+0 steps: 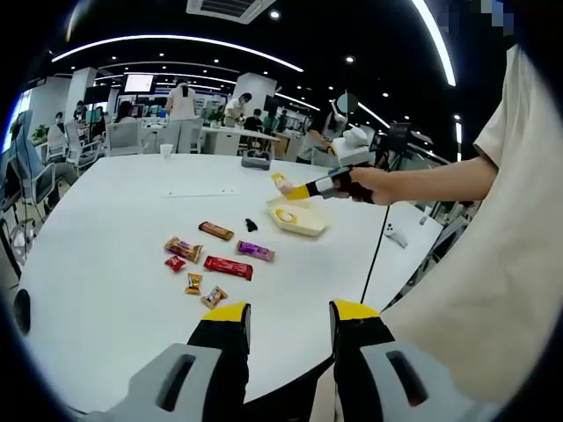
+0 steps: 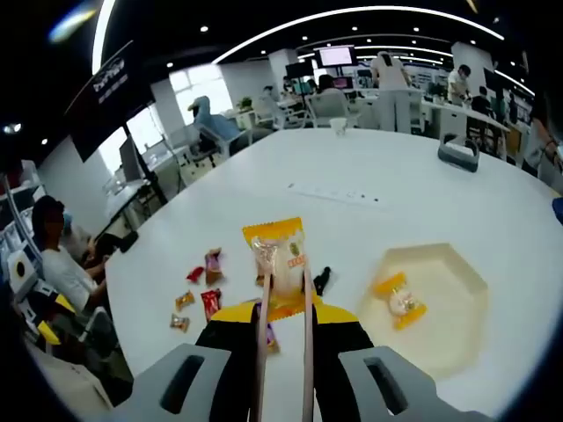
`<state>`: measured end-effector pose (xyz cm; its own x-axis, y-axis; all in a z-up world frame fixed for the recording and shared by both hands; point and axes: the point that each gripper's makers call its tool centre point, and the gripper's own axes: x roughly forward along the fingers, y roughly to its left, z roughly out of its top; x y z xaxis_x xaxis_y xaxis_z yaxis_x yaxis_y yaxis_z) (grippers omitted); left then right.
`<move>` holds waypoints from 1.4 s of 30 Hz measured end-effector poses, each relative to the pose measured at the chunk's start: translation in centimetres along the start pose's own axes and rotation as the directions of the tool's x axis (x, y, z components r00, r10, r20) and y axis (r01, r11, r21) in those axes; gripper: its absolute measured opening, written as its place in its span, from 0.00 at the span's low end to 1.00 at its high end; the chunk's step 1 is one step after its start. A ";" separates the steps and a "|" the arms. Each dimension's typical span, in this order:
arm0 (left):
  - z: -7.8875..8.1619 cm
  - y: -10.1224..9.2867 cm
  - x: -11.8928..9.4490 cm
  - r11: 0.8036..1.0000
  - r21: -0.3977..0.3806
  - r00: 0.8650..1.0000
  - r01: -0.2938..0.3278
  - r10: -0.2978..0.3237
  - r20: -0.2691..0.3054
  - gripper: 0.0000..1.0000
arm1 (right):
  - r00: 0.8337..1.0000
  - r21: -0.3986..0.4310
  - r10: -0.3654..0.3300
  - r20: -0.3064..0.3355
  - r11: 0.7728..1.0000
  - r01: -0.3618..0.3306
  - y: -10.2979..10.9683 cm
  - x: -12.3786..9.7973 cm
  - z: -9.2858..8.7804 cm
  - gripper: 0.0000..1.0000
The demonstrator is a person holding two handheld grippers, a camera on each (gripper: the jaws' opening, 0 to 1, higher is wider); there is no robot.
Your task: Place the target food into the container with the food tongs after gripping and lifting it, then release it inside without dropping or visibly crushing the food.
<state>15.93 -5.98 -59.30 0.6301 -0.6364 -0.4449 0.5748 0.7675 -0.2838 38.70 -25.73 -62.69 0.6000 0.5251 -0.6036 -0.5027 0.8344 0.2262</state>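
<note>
In the right gripper view my right gripper (image 2: 283, 314) is shut on a pair of food tongs (image 2: 307, 352). The tong tips pinch an orange-yellow snack packet (image 2: 277, 258), held up off the white table (image 2: 387, 167). A pale yellow hexagonal container (image 2: 453, 330) lies to the right of it with one small orange packet (image 2: 398, 299) inside. The left gripper view has the right gripper (image 1: 324, 186), in a person's hand, holding the packet (image 1: 281, 182) just above the container (image 1: 303, 224). My left gripper (image 1: 290, 315) stands open near the table's edge with nothing between its fingers.
Several wrapped candies and bars (image 1: 228, 266) lie scattered left of the container, with a small black object (image 2: 321, 280) beside it. A paper cup (image 1: 166, 150) and a grey case (image 1: 256, 162) stand at the far edge. A cable (image 1: 376, 255) hangs off the right side. People and chairs surround the table.
</note>
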 end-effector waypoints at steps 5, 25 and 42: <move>-0.2 0.0 0.0 1.000 0.000 1.000 -0.001 0.001 -0.006 0.35 | 1.000 0.019 -0.014 0.015 1.000 0.014 -0.6 -0.3 0.4 0.22; 0.4 0.4 0.1 1.000 0.005 0.999 -0.029 0.029 0.017 0.42 | 0.995 0.078 -0.067 0.068 0.995 0.062 -3.3 -1.3 1.7 0.22; 1.5 0.3 0.1 0.999 -0.002 0.998 -0.032 0.032 0.061 0.50 | 0.989 0.134 -0.104 0.101 0.987 0.090 -4.8 -2.0 2.4 0.22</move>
<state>16.93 -5.87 -58.18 0.6786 -0.6152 -0.4012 0.5535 0.7874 -0.2714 41.47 -30.40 -60.72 0.7087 0.4502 -0.5433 -0.3588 0.8929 0.2719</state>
